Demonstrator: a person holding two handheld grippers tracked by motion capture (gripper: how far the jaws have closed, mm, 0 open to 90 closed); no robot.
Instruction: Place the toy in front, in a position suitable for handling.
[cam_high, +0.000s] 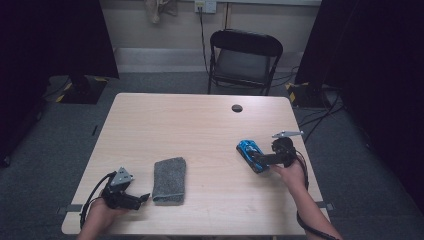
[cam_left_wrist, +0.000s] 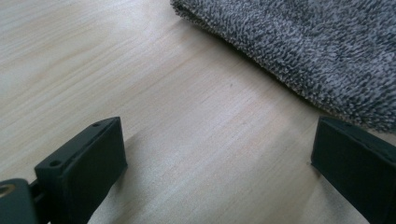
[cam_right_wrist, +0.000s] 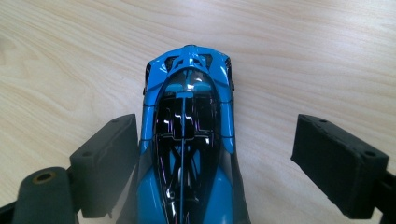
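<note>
A blue and black toy car (cam_high: 248, 151) stands on the wooden table (cam_high: 200, 125) at the right. My right gripper (cam_high: 257, 162) reaches over its near end. In the right gripper view the car (cam_right_wrist: 187, 126) lies between the jaws of that gripper (cam_right_wrist: 219, 158), which is open: the left jaw rests against the car's side and the right jaw stands well apart. A folded grey cloth (cam_high: 169, 180) lies at the front left. My left gripper (cam_high: 143, 199) sits just left of it, open, with bare wood between its jaws (cam_left_wrist: 215, 154) and the cloth (cam_left_wrist: 303, 46) just beyond.
A black folding chair (cam_high: 244, 56) stands behind the table's far edge. A round cable hole (cam_high: 237, 108) sits near the far right of the tabletop. Dark curtains and stand bases flank the table on both sides.
</note>
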